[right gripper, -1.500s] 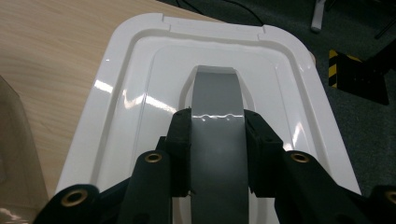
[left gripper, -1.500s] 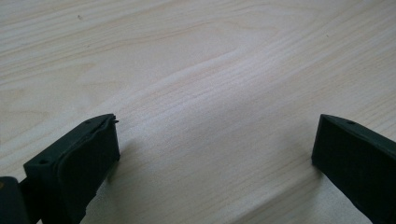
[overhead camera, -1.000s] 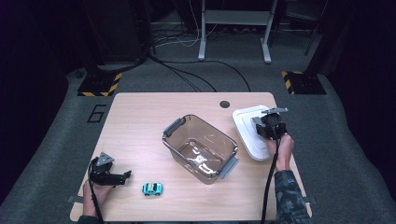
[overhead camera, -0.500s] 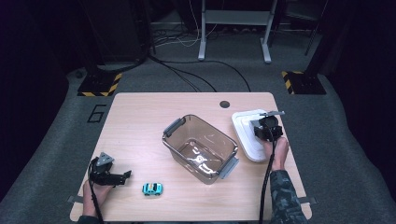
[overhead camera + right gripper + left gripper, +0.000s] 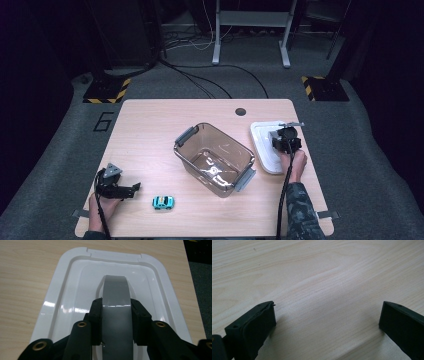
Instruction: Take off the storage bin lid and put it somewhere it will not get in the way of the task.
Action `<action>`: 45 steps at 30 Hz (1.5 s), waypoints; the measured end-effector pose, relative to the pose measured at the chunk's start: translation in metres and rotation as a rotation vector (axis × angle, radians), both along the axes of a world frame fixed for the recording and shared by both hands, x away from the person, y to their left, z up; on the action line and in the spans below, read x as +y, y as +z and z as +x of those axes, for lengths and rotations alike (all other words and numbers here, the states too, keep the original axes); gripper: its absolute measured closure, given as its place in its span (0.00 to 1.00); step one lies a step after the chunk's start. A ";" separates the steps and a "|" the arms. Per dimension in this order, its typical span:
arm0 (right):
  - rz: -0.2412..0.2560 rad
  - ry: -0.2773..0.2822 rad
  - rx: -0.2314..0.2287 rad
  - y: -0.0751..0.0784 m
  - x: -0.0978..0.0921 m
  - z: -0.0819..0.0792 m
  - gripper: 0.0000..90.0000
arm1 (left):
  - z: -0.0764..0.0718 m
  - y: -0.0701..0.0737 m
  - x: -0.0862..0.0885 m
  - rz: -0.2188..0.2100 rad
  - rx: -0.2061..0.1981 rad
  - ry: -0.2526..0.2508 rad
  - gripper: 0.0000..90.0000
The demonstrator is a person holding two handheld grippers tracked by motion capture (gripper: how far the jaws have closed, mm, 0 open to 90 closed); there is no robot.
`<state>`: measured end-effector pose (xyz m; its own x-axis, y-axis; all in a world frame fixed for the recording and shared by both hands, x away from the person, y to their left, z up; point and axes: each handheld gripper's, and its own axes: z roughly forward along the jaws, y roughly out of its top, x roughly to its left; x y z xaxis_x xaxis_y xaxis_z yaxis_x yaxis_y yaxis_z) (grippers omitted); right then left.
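Right claw (image 5: 116, 322) pinches grey tape roll (image 5: 116, 305) over lid (image 5: 65, 297).

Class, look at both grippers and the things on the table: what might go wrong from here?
1. The right gripper is shut on the grey handle of the white lid; held there alone, the lid may tilt or slip when lifted.
2. Swung toward the bin, the lid might knock its rim.
3. The left gripper, open, lies near the toy car and may nudge it.

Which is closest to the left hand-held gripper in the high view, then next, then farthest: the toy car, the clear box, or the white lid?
From the left hand-held gripper:
1. Toy car, just beside it.
2. Clear box, mid-table.
3. White lid, far right side.
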<state>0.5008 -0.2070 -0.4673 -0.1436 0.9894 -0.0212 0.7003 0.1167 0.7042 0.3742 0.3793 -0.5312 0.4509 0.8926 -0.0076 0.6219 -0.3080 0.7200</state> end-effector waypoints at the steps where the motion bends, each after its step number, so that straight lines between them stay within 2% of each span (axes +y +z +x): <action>1: 0.001 -0.006 0.003 -0.001 0.000 0.001 0.74 | 0.000 0.000 0.000 0.000 0.000 0.000 0.00; 10: -0.001 -0.075 0.005 -0.012 -0.001 0.006 0.74 | 0.000 0.000 0.000 0.000 0.000 0.000 0.00; 14: -0.010 -0.087 -0.006 -0.015 -0.001 0.008 0.74 | 0.000 0.000 0.000 0.000 0.000 0.000 0.00; 28: 0.013 -0.107 -0.010 -0.024 0.001 0.012 0.72 | 0.000 0.000 0.000 0.000 0.000 0.000 0.00; 31: 0.025 -0.108 -0.009 -0.023 -0.001 0.011 0.63 | 0.000 0.000 0.000 0.000 0.000 0.000 0.00; 34: 0.051 -0.108 -0.011 -0.021 -0.004 0.009 0.45 | 0.000 0.000 0.000 0.000 0.000 0.000 0.00; 38: 0.097 -0.076 -0.014 -0.014 -0.008 0.001 0.24 | 0.000 0.000 0.000 0.000 0.000 0.000 0.00; 40: 0.093 -0.061 -0.041 -0.010 -0.010 -0.005 0.18 | 0.000 0.000 0.000 0.000 0.000 0.000 0.00; 42: 0.084 -0.054 -0.047 -0.009 -0.010 -0.008 0.16 | 0.000 0.000 0.000 0.000 0.000 0.000 0.00; 45: 0.082 -0.003 -0.066 -0.004 -0.011 -0.019 0.12 | 0.000 0.000 0.000 0.000 0.000 -0.001 0.00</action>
<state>0.4814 -0.2177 -0.4715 -0.1419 0.9886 0.0505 0.6524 0.0550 0.7558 0.3742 0.3792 -0.5312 0.4515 0.8923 -0.0073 0.6216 -0.3086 0.7199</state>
